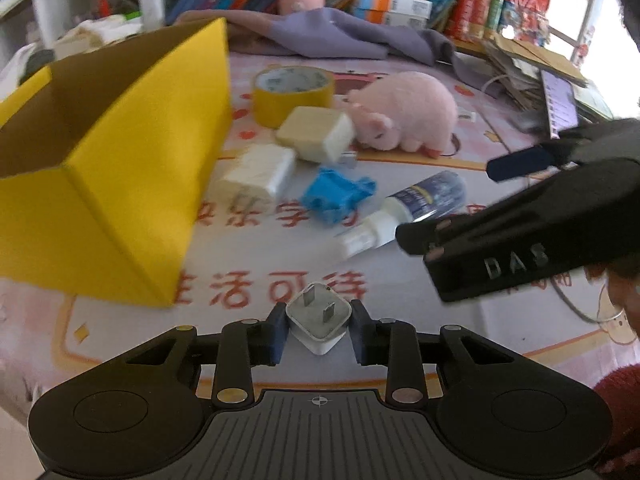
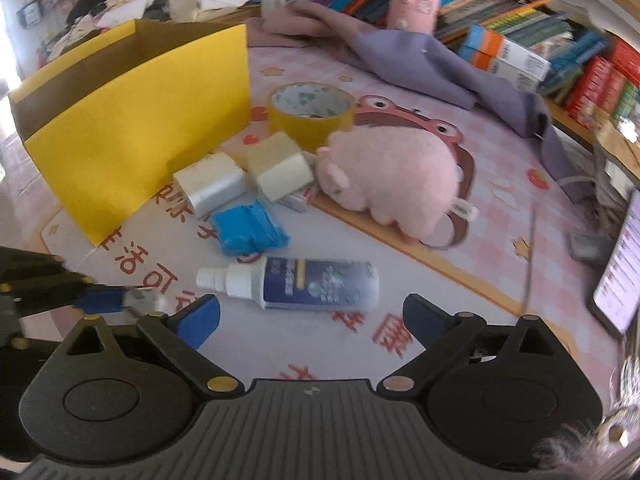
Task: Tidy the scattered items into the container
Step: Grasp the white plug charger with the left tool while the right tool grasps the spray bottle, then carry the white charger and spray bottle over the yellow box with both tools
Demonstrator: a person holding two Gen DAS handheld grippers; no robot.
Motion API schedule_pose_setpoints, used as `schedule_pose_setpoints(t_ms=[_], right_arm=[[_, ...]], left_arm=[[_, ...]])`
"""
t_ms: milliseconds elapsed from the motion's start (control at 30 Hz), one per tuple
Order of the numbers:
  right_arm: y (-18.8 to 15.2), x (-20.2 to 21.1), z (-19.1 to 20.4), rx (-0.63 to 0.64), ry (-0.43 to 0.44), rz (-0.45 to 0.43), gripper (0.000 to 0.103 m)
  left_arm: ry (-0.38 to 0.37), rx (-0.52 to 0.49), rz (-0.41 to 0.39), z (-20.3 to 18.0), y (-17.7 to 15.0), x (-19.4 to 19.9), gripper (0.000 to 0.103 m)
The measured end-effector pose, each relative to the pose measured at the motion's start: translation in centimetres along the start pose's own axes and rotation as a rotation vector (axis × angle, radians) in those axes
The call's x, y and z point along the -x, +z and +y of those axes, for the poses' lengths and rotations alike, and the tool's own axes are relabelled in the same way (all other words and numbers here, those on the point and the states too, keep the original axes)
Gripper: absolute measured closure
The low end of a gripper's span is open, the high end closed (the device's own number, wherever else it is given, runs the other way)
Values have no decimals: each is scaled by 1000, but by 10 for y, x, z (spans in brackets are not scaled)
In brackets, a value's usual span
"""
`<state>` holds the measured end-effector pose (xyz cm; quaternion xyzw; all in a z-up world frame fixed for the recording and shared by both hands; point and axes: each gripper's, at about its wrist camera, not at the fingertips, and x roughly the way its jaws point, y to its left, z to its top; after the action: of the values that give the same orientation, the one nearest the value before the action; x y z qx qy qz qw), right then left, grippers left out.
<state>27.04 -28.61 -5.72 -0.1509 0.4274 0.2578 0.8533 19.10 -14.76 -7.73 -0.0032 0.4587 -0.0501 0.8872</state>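
Yellow cardboard forms the open box (image 1: pixel 120 152), its inner walls plain brown, standing at the left on a desk (image 1: pixel 400 292) covered by a pink printed mat with red characters and cartoon figures. Just beside the box lie two blocky plug chargers: a glossy white one (image 1: pixel 258 174) with its prongs showing, and a cream, matte one (image 1: pixel 316 133) touching the snout of a fuzzy pink plush pig (image 1: pixel 404 114). Behind the cream charger sits a round roll of yellow tape (image 1: pixel 292 94) with a pale printed core. A crumpled, shiny blue wrapper (image 1: pixel 334 196) lies near the white charger, and a smooth cylindrical spray bottle (image 2: pixel 304 284) with a dark blue label and white nozzle lies on its side nearer the cameras, its nozzle pointing left. The left claw (image 1: pixel 319 330) is held low and level over the mat, its dark blue pads pinching a small white square plug (image 1: pixel 319 320) from both sides, the two metal prongs facing forward. The right claw (image 2: pixel 312 316) hangs just short of the bottle with its blue-tipped fingers (image 2: pixel 200 316) spread wide, gripping nothing; in the left view its black body angles in from the right. Soft purple cloth (image 2: pixel 420 60) and stacked books (image 2: pixel 520 32) lie behind.
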Motion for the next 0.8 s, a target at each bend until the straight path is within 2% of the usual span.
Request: schedule_pose_setpoints(t_ms=[100,300,333,400,467,567,667,800], right_arm=[[7,-12,2,115,7,13,4],[7,-25,22,502,69,14,7],[7,-26,24,556,84,10,9],[8,-31,25,625,103,35,29],[14,-33,20,587,131,75,46],[15,-31,15,539,134,112,56],[15,-29,10,433,135,153,59],[17,-31,-10,162,203,248,59]], left_arm=[[19,15,3,5,-5,6,73],[54,56,-10,13,-11,16,73],[57,59,-16,14,-11,18,72],[64,62,-38,14,-11,22,73],[65,62,-64,13,-10,28,73],[59,63,-82,13,-9,31,73],[57,51,-84,10,-8,31,73],[68,39,-99,9,-6,35,73]])
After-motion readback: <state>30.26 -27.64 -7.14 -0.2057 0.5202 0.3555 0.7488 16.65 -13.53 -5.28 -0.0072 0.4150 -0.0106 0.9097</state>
